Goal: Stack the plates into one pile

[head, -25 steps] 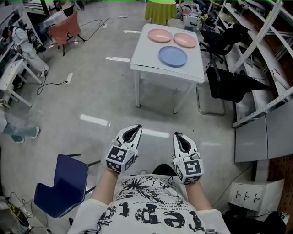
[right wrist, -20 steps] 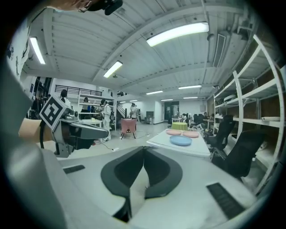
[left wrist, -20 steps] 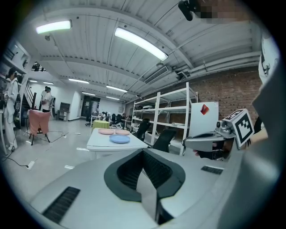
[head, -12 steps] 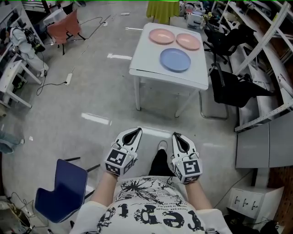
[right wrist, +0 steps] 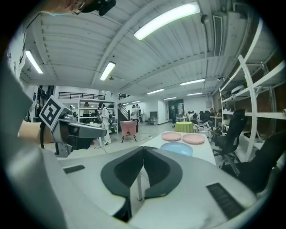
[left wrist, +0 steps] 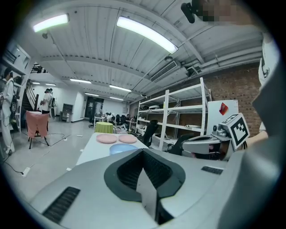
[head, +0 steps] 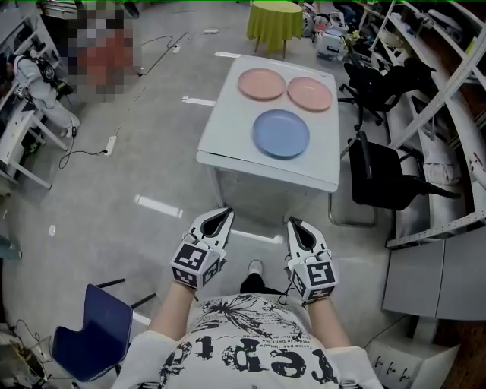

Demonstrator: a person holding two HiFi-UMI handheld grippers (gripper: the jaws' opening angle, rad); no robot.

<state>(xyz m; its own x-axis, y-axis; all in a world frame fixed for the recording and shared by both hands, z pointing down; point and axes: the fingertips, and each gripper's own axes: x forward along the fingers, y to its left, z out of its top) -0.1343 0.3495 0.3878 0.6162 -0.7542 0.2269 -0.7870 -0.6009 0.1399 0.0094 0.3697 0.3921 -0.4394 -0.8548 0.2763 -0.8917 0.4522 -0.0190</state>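
Observation:
On a white table [head: 228, 125] ahead lie three separate plates: a blue plate [head: 281, 133] nearest me, a pink plate [head: 262, 83] at the far left and another pink plate [head: 310, 93] at the far right. My left gripper [head: 221, 216] and right gripper [head: 295, 226] are held close to my body, well short of the table, both shut and empty. In the left gripper view the blue plate [left wrist: 121, 147] and the pink plates [left wrist: 107, 138] show far ahead; the right gripper view shows the blue plate [right wrist: 177, 148] and pink plates [right wrist: 171, 136] too.
A dark blue chair [head: 99, 334] stands at my lower left. A black office chair [head: 387, 178] sits right of the table, with white shelving [head: 448, 99] behind it. A round table with a yellow-green cloth [head: 276, 19] stands beyond. Cables [head: 83, 144] lie on the floor at left.
The table and plates have come closer and lower in the head view as I walk toward them. Both grippers stay shut in front of my body.

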